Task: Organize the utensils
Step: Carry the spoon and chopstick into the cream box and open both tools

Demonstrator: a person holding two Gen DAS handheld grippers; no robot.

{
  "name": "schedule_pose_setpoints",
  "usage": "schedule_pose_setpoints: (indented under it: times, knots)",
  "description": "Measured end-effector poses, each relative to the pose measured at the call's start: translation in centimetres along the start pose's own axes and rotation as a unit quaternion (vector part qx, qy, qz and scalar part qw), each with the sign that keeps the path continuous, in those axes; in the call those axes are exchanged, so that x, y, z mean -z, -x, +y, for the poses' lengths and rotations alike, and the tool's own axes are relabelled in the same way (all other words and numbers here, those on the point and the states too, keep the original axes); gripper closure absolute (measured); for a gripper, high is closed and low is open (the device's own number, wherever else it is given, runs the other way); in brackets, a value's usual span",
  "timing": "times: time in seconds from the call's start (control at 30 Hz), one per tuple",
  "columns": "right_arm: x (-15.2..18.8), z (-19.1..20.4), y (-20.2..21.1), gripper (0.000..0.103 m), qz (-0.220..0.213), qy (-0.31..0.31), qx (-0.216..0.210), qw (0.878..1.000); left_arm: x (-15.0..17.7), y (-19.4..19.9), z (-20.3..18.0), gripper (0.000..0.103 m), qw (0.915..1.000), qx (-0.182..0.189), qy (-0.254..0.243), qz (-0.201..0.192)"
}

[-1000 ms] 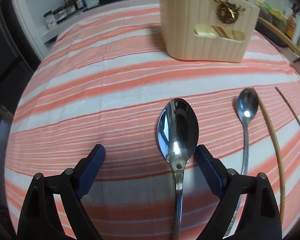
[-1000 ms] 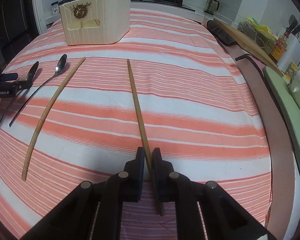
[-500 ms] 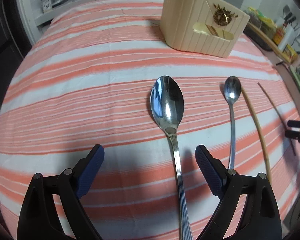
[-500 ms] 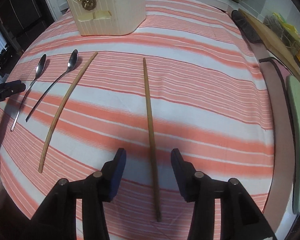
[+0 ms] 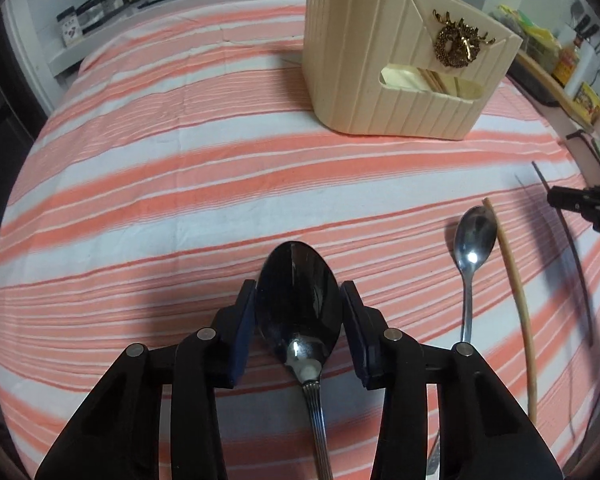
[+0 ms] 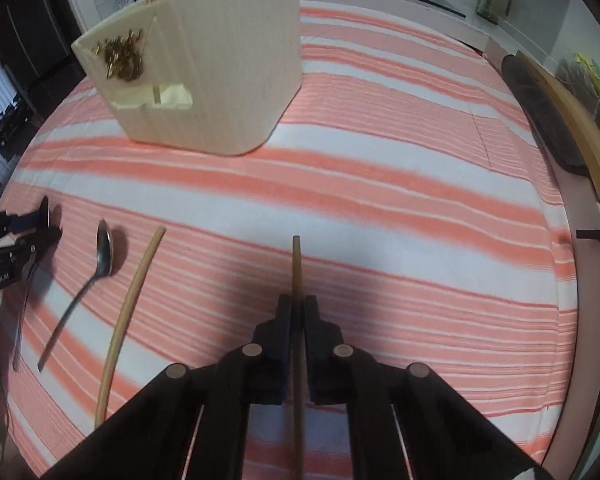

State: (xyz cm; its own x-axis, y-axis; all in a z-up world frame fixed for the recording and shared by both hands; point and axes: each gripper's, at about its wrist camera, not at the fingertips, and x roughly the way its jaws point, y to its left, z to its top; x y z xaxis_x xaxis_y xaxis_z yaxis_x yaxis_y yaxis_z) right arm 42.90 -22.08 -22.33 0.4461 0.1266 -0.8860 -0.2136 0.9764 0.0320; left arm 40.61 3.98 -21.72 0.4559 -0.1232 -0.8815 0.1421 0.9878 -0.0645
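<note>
Two grippers work over a table draped in an orange-and-white striped cloth (image 5: 180,184), with a shelf of jars at its far left corner and a cluttered counter along the right edge. The left gripper (image 5: 299,312) pinches the bowl of the large spoon (image 5: 299,300); the right gripper (image 6: 298,320) is pressed onto a chopstick (image 6: 297,264). A small spoon (image 5: 473,240) and second chopstick (image 5: 518,292) lie between them. The cream utensil holder (image 5: 384,60) stands ahead, broad bare cloth before it.

Left claw (image 5: 299,312) grips with fingers partly spread; right claw (image 6: 299,320) is clamped nearly together, both low and level.
</note>
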Motion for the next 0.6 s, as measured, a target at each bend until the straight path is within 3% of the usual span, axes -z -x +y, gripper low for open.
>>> schedule_pose_setpoints:
  times: [0.17, 0.3, 0.47, 0.6]
  knots:
    - [1.0, 0.9, 8.8, 0.097, -0.116, -0.003, -0.035, 0.993, 1.0, 5.4, 1.3, 0.061, 0.9964, 0.038, 0.021, -0.073]
    - [2.9, 1.7, 14.6, 0.097, -0.177, 0.006, -0.048, 0.983, 2.6, 10.4, 1.5, 0.061, 0.9891, 0.057, 0.026, -0.133]
    - [4.5, 2.2, 18.3, 0.097, -0.235, 0.008, -0.044, 0.971, 4.2, 14.1, 1.3, 0.061, 0.982, 0.066, 0.029, -0.175]
    - [5.1, 1.9, 19.3, 0.097, -0.258, -0.002, -0.048, 0.965, 4.4, 15.9, 1.1, 0.062, 0.9793, 0.063, 0.023, -0.191]
